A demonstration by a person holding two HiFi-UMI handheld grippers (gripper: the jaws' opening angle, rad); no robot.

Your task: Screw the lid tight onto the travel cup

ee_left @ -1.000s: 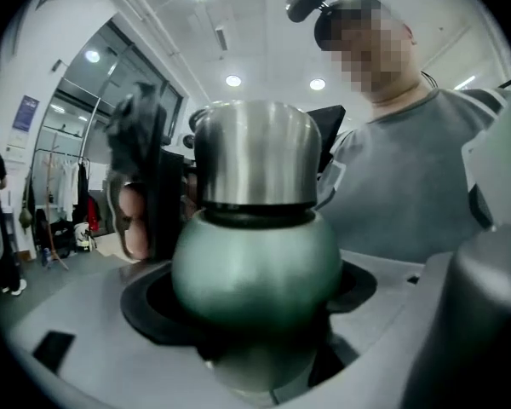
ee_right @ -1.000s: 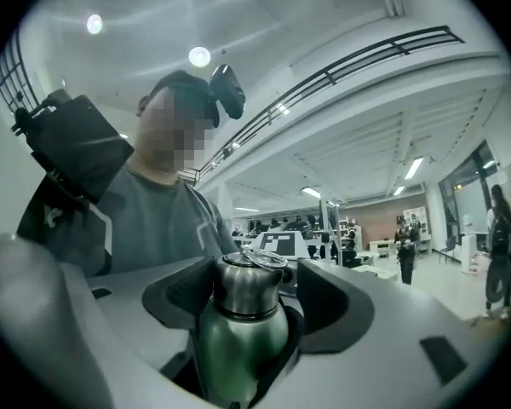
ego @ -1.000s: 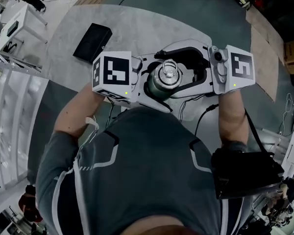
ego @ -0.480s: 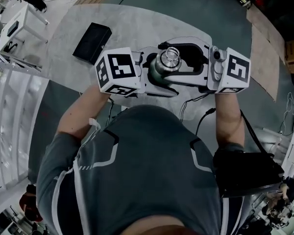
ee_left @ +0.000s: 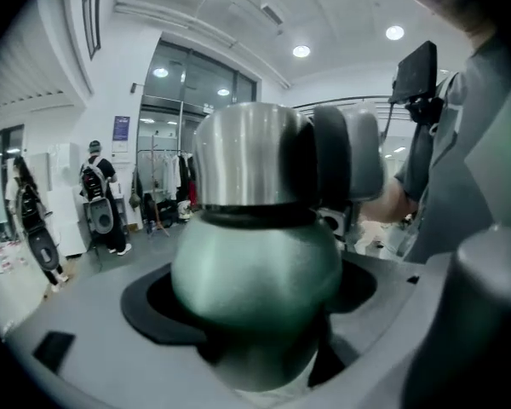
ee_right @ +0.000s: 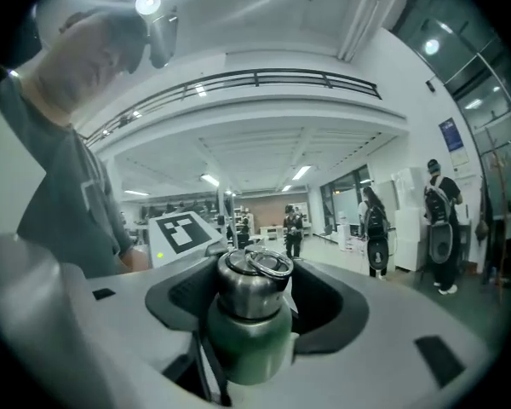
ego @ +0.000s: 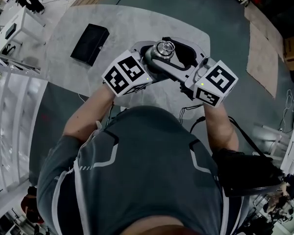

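While my left claw [ee_left: 254, 309] is clamped on the green body of the travel cup [ee_left: 255, 262], its dark pads [ee_left: 147, 306] squeezing in from either side just under the steel collar, my right claw [ee_right: 254, 307] takes the top. Its jaws stand wide, and the steel lid [ee_right: 249, 284] sits between the black pads [ee_right: 183, 296], which close against it left and right. So each claw grips one part of the same cup.

In the head view the two claws meet at the upper centre of the frame. My left marker cube [ego: 129, 74] lies to the lower left of the cup and my right marker cube [ego: 215, 82] to the lower right. The lid sits on the cup's mouth and covers it, so what is inside cannot be seen. A thin metal ring [ee_right: 268, 262] lies on the lid's crown, tipped a little toward the right of the right gripper view.

In the upper left of the head view a flat black case [ego: 90, 44] lies on the pale grey table [ego: 127, 26], well apart from the cup.
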